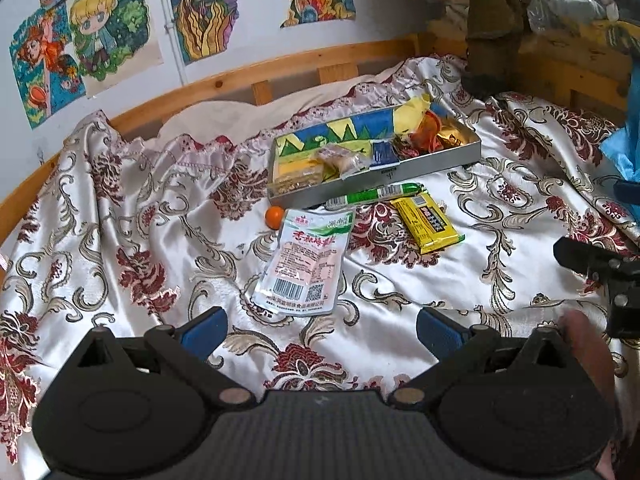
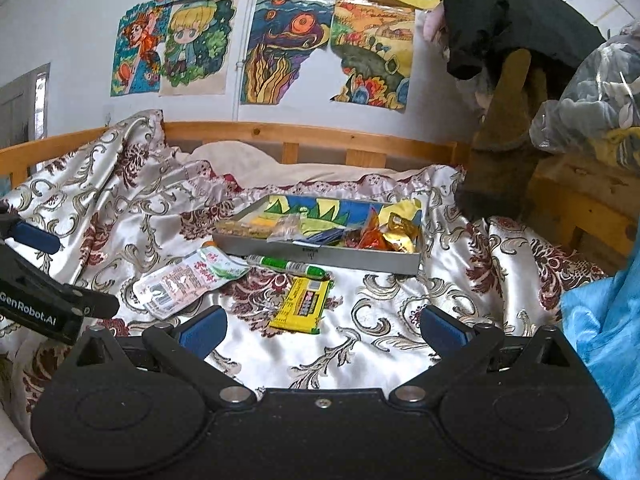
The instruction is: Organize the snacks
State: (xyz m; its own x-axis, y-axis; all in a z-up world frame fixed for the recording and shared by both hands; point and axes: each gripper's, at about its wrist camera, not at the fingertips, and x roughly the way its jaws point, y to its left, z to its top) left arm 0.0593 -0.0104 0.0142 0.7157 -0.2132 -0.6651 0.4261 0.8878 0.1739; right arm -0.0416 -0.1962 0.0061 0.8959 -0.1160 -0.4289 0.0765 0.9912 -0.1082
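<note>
A shallow metal tray (image 1: 432,165) (image 2: 360,258) lies on the bed with several wrapped snacks in it. In front of it lie a green sausage stick (image 1: 374,195) (image 2: 286,265), a yellow snack bar (image 1: 430,224) (image 2: 303,306), a white and green pouch (image 1: 306,258) (image 2: 188,280) and a small orange fruit (image 1: 274,216). My left gripper (image 1: 320,330) is open and empty, just short of the pouch. My right gripper (image 2: 322,330) is open and empty, just short of the yellow bar.
The patterned satin bedspread (image 1: 120,240) is wrinkled. A wooden bed rail (image 1: 240,80) runs behind the tray. Blue plastic (image 2: 600,340) lies at the right. Hanging clothes (image 2: 500,80) sit at the back right. The left gripper shows at the left edge of the right view (image 2: 40,300).
</note>
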